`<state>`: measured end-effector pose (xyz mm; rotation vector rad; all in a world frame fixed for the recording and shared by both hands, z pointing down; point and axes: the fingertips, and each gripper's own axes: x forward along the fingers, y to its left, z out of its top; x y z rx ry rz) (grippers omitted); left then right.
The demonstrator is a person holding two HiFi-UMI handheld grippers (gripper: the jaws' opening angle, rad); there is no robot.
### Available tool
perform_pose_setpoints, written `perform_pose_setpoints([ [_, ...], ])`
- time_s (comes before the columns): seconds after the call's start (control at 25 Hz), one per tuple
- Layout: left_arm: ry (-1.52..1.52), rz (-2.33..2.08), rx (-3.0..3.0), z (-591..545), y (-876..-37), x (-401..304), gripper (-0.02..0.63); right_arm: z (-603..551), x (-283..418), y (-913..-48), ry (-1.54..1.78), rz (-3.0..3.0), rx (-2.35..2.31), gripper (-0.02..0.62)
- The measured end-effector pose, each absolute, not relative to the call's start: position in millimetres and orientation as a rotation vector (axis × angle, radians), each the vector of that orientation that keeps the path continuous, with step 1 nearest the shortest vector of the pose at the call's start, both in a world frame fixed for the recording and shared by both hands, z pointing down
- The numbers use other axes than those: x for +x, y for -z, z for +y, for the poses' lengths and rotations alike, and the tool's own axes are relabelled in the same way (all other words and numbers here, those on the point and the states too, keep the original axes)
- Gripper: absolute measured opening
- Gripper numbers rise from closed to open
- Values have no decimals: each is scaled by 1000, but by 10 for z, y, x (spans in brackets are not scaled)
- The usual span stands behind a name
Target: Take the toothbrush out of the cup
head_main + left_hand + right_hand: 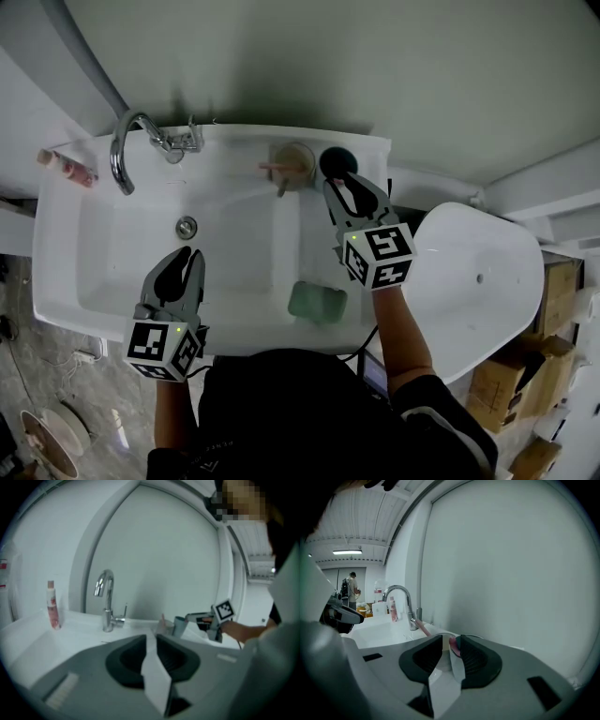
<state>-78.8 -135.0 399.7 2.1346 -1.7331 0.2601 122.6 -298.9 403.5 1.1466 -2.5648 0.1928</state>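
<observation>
While reaching for the cup point(298, 156): keep the right tool point(342, 186) low, aimed at the pink handle rather than at the rim.
Right tool: released, spread wide, pinching nothing; close beside the cup at the back ledge of the sink point(225, 159); pink handle seen through the gap in the right gripper view, not yet pressed.
Left tool point(186, 259): partly apart, empty, hovering over the near side of the basin, well apart from the cup.
Toothbrush point(277, 174): in the clear cup, leaning out over the rim toward the basin, upper end free.
Dark cup point(337, 161): just beside the clear one, on the right tool's side; easy to knock on the way in.
Step in hand: judged as the last of the approach, before the grasp; nothing lifted yet.
Doing it well: push on till well around the handle, above the rim; clench on the handle only, never on the cup wall; then draw out along the lean of the brush, not sideways.
Risk: light cup, likely to tip or drag along with the brush; steady with the left tool at any sign of that.
Also there: faucet point(131, 141), pink bottle point(67, 167), green block point(317, 302); none in the path.
</observation>
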Motion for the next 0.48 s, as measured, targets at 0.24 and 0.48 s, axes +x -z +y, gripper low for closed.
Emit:
perform_pose_setpoints([
  [0.24, -259, -1755, 2104, -1325, -4042, -827, 74, -3055, 1225, -4112, -187, -2541, 1149, 55],
  [0.48, -254, -1759, 2093, -1330, -4065, -817, 74, -3068, 1242, -4062, -140, -2544, 1159, 43],
])
